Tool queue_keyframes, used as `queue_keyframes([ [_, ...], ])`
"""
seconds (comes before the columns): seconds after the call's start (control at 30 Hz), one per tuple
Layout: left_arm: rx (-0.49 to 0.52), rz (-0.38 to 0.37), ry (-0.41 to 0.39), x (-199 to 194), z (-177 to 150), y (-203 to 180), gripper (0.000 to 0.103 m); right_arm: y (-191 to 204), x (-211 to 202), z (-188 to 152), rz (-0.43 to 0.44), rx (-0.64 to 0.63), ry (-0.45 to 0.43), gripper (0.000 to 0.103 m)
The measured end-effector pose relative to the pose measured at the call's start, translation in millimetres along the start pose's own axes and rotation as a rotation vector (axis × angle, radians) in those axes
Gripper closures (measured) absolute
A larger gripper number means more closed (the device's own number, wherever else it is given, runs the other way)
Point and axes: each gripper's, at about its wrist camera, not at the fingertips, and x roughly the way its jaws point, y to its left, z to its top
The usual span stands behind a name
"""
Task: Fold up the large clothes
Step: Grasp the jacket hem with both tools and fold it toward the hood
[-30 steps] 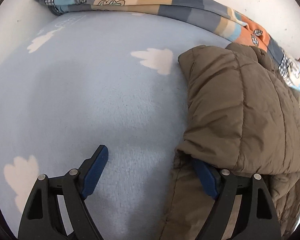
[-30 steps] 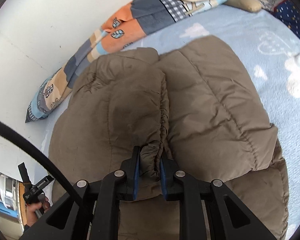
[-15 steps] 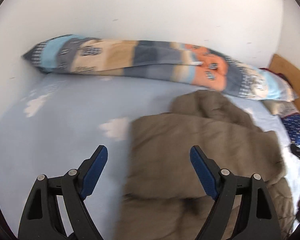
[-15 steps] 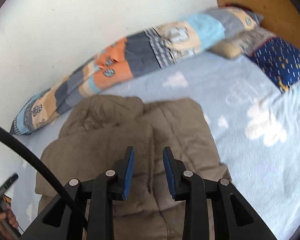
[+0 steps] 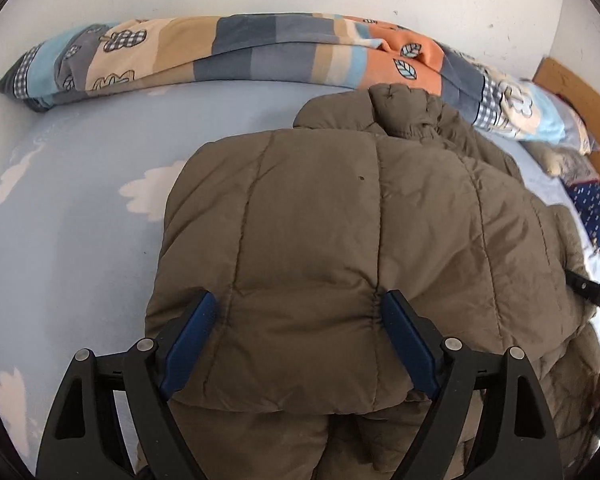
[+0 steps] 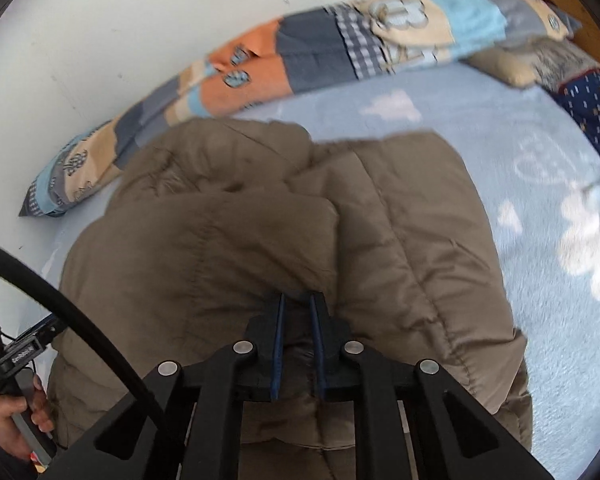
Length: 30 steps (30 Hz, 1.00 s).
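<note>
Brown and puffy, the jacket (image 5: 340, 248) lies folded on the bed (image 5: 72, 216). We straddle its near fold with our left gripper (image 5: 296, 340), jaws spread wide to take that bulk, touching nothing we can confirm. Our right gripper (image 6: 298, 344) has jaws nearly together at a ridge; whether they pinch it we cannot tell.

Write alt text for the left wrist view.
A brown puffer jacket, folded over itself, lies on a light blue cloud-print bedsheet, bulging between the wide-open blue fingers of the left gripper. A patchwork quilt lies along the white wall behind.

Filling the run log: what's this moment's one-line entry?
left gripper: open, straddling brown puffer jacket | right gripper: nearly shut at jacket fold | surface: cloud-print bed sheet
</note>
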Motion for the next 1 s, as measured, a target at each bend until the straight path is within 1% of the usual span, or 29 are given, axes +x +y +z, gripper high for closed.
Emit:
queue_keyframes([
  [0.1, -0.026, -0.008, -0.007, -7, 4, 4, 0.018, -6, 4, -1, -0.002, 0.026, 0.016, 0.087],
  [0.17, -0.049, -0.029, -0.045, -20, 10, 5, 0.018, -4, -3, 1, -0.011, 0.027, 0.008, 0.087],
  [0.27, -0.056, -0.050, -0.109, -37, 17, 2, 0.018, 7, -26, 6, -0.006, 0.006, -0.067, 0.085],
  [0.3, -0.046, -0.058, -0.118, -40, 18, -2, 0.018, 11, -32, 7, 0.001, -0.004, -0.095, 0.085],
  [0.37, -0.014, -0.051, -0.143, -45, 16, -11, 0.018, 22, -39, 7, 0.005, -0.039, -0.127, 0.085],
  [0.4, 0.013, -0.047, -0.143, -44, 15, -17, 0.018, 27, -41, 6, 0.012, -0.054, -0.137, 0.083],
  [0.47, 0.057, -0.039, -0.132, -39, 13, -28, 0.018, 35, -39, 4, 0.027, -0.083, -0.128, 0.083],
  [0.6, 0.099, -0.031, -0.082, -24, 5, -40, 0.018, 35, -41, 1, -0.005, -0.098, -0.144, 0.083],
  [0.7, 0.109, -0.011, -0.057, -15, 1, -43, 0.018, 32, -46, 4, -0.082, -0.090, -0.170, 0.083],
  [0.73, 0.110, -0.011, -0.057, -14, 0, -43, 0.018, 32, -47, 4, -0.123, -0.095, -0.182, 0.083],
  [0.77, 0.111, -0.009, -0.059, -14, 0, -43, 0.018, 29, -52, 5, -0.137, -0.092, -0.192, 0.083],
  [0.83, 0.116, -0.005, -0.066, -18, 0, -45, 0.018, 27, -58, 6, -0.128, -0.080, -0.217, 0.083],
  [0.87, 0.116, -0.008, -0.077, -21, 0, -46, 0.018, 28, -61, 6, -0.110, -0.079, -0.231, 0.083],
  [0.9, 0.118, -0.017, -0.085, -24, 1, -48, 0.018, 31, -63, 6, -0.065, -0.086, -0.248, 0.083],
  [0.97, 0.132, -0.020, -0.094, -26, 0, -53, 0.018, 40, -58, 6, -0.001, -0.116, -0.233, 0.083],
  [1.0, 0.145, -0.016, -0.089, -25, -2, -55, 0.018, 45, -53, 4, 0.013, -0.133, -0.213, 0.083],
])
